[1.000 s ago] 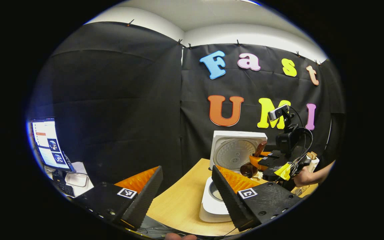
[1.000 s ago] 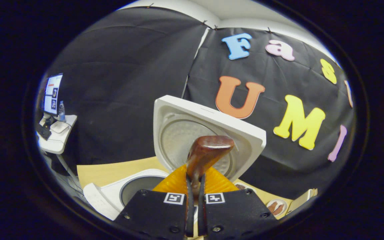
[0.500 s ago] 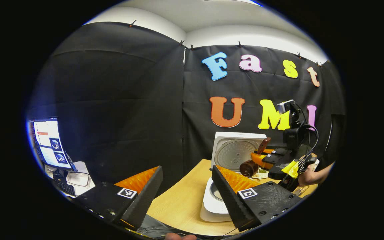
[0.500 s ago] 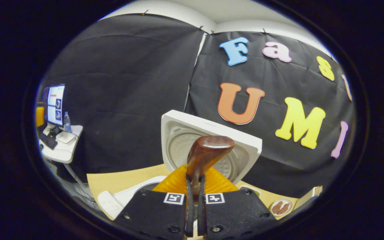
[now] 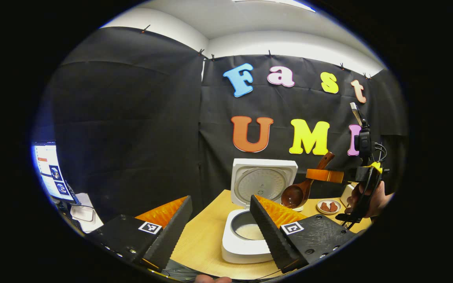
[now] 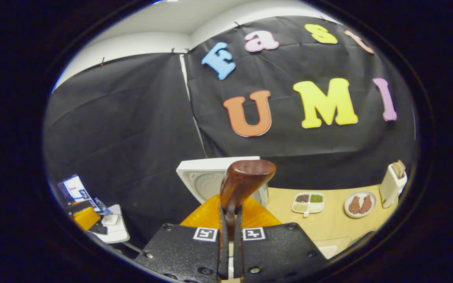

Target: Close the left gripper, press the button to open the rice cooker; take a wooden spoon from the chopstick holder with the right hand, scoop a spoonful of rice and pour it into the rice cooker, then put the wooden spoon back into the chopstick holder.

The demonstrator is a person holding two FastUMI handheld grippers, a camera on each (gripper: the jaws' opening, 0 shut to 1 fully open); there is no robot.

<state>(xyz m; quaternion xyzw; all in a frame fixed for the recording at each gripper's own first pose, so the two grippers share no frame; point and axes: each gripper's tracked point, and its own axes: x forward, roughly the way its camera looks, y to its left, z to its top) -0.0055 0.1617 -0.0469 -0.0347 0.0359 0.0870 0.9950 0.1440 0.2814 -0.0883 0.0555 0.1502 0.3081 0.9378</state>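
The white rice cooker [image 5: 246, 245] stands open on the wooden table [image 5: 207, 239], its lid [image 5: 264, 181] upright and pale rice inside the pot. My left gripper [image 5: 218, 226] is open and empty, with the cooker just beyond its fingers. To the right of the cooker and above the table, my right gripper [image 5: 316, 175] is shut on the handle of the wooden spoon [image 5: 295, 195], whose bowl hangs down to the left. In the right gripper view the spoon's handle end [image 6: 247, 176] sticks up between the shut fingers of the right gripper [image 6: 229, 214]. The white chopstick holder [image 6: 392, 184] stands far right.
A divided tray of grains [image 6: 308, 201] and a small plate with brown pieces [image 6: 360, 204] lie on the table [image 6: 328, 222] between the cooker's lid [image 6: 207, 177] and the holder. A hand [image 5: 370, 198] holds the right gripper. A monitor [image 5: 51, 177] stands on a side desk, far left.
The right gripper has risen and drawn away to the right of the cooker with the spoon. Its view has swung right, bringing in the tray, plate and holder. The left gripper stays open.
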